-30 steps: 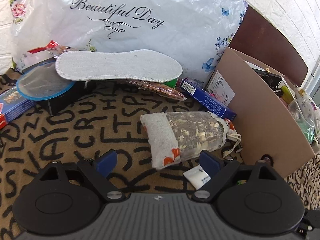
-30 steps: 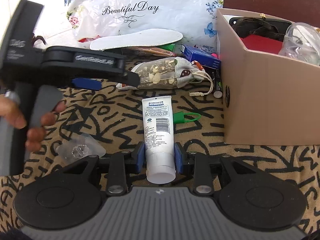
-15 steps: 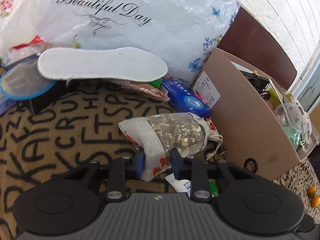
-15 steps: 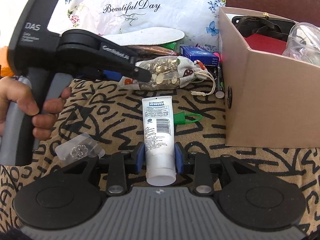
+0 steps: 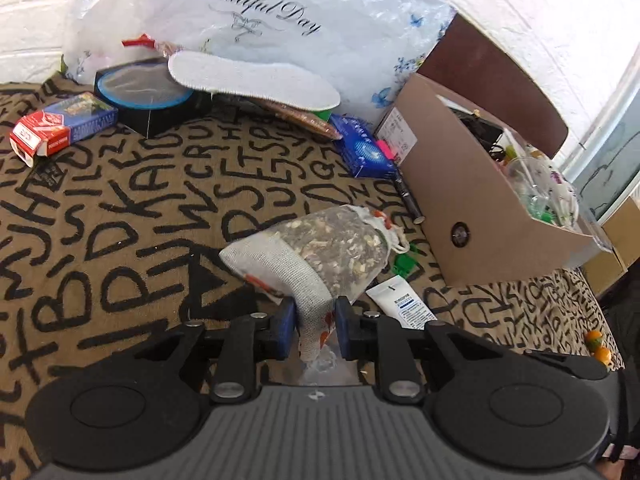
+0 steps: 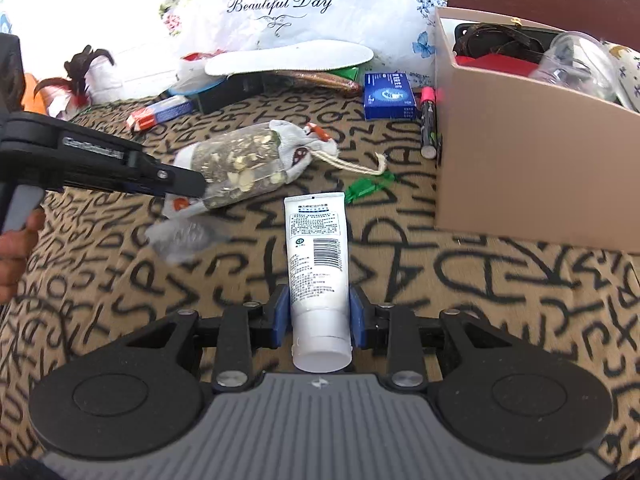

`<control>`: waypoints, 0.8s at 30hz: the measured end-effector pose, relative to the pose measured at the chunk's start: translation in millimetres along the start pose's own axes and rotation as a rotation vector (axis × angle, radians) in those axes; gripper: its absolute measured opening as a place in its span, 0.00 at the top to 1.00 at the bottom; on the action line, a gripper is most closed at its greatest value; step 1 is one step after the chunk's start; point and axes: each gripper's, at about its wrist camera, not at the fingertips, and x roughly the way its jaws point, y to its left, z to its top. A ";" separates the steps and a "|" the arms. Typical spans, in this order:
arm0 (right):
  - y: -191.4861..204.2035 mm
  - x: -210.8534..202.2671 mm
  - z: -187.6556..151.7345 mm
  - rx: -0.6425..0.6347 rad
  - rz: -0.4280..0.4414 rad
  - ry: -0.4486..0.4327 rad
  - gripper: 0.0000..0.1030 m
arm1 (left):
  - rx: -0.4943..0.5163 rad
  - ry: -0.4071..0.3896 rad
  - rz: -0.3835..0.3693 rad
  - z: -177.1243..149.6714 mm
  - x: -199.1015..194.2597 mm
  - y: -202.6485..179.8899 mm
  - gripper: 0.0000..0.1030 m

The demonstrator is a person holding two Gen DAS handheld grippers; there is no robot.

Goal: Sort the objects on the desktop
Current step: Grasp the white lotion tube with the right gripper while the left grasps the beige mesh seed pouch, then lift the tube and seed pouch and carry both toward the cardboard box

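Note:
A cloth pouch of dried herbs (image 5: 320, 248) with a clear window hangs just above the letter-print cloth. My left gripper (image 5: 316, 320) pinches its fabric end, the jaws still closing on it. From the right wrist view the pouch (image 6: 240, 160) tilts up off the cloth at the tip of the left gripper (image 6: 192, 186), which a hand holds at the left edge. My right gripper (image 6: 320, 312) is shut on a white tube (image 6: 318, 256) near its cap. The tube's crimped end (image 5: 404, 300) shows beside the pouch.
A cardboard box (image 6: 520, 160) with several items stands at the right. A black marker (image 6: 428, 128), a blue carton (image 6: 388, 94), a green clip (image 6: 364, 188), a white insole (image 6: 288, 58) and a plastic bag (image 6: 280, 4) lie around. A clear wrapper (image 6: 180, 236) lies under the pouch.
The left gripper closed on the pouch's fabric end and drew it away from the box, up off the cloth. The right gripper kept the tube and shifted a little.

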 end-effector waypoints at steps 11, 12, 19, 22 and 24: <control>-1.8 -1.9 0.0 0.021 -0.008 -0.022 0.69 | 0.135 -0.096 0.025 21.2 2.6 -24.4 0.27; -2.2 -1.0 0.5 0.027 -0.007 -0.021 0.69 | 0.152 -0.080 0.023 24.8 10.2 -26.7 0.25; -3.8 3.2 4.5 0.045 -0.003 -0.012 0.68 | 0.221 0.009 0.106 33.9 55.0 -33.4 0.21; -2.5 7.7 7.2 0.044 -0.009 -0.010 0.67 | 0.179 0.010 0.086 30.7 53.3 -26.0 0.30; -0.9 10.7 8.5 0.038 -0.015 -0.009 0.66 | 0.181 0.013 0.081 29.9 51.0 -25.6 0.33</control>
